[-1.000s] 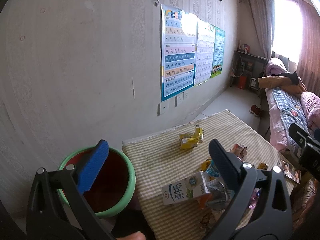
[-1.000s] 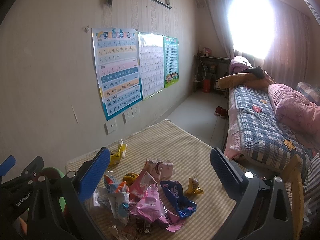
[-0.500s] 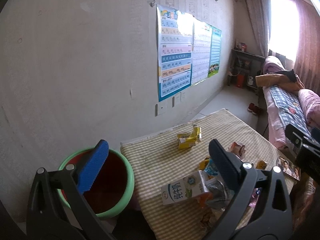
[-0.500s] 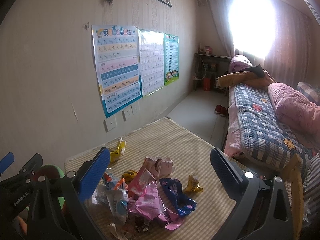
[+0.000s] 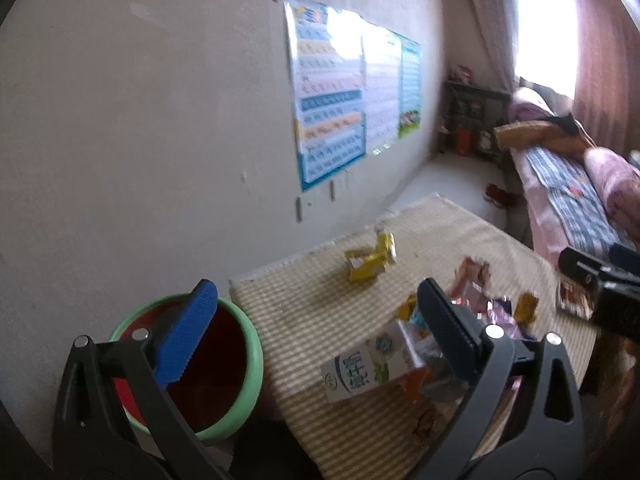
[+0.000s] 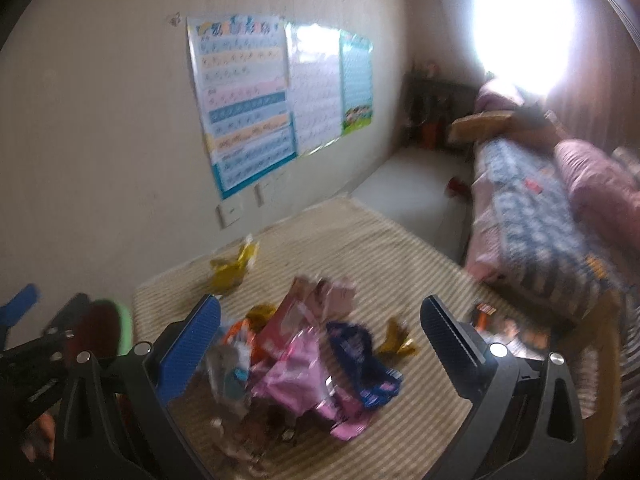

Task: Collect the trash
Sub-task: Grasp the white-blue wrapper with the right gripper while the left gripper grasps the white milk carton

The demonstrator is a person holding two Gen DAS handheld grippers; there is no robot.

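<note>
A: While both claws hang wide open and empty, where's the trash?

B: Heaped on the striped table [image 6: 400, 256]. The pink wrapper [image 6: 296, 372] lies just ahead, between the right gripper [image 6: 320, 344] fingers.

A: And the left gripper [image 5: 316, 320]?

B: Nearer the milk carton [image 5: 368, 368], lying crosswise beside its right finger; the bin [image 5: 240, 360] sits left.

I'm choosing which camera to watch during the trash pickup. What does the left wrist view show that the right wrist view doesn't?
Only the left wrist view shows the white milk carton and the inside of the green-rimmed bin, which stands beside the table. Only the right wrist view clearly shows the pink wrapper and dark blue wrapper in the pile. Both show the yellow wrapper lying apart near the wall, the checked tablecloth, the wall posters and the bed. Both grippers, left and right, are open.
</note>
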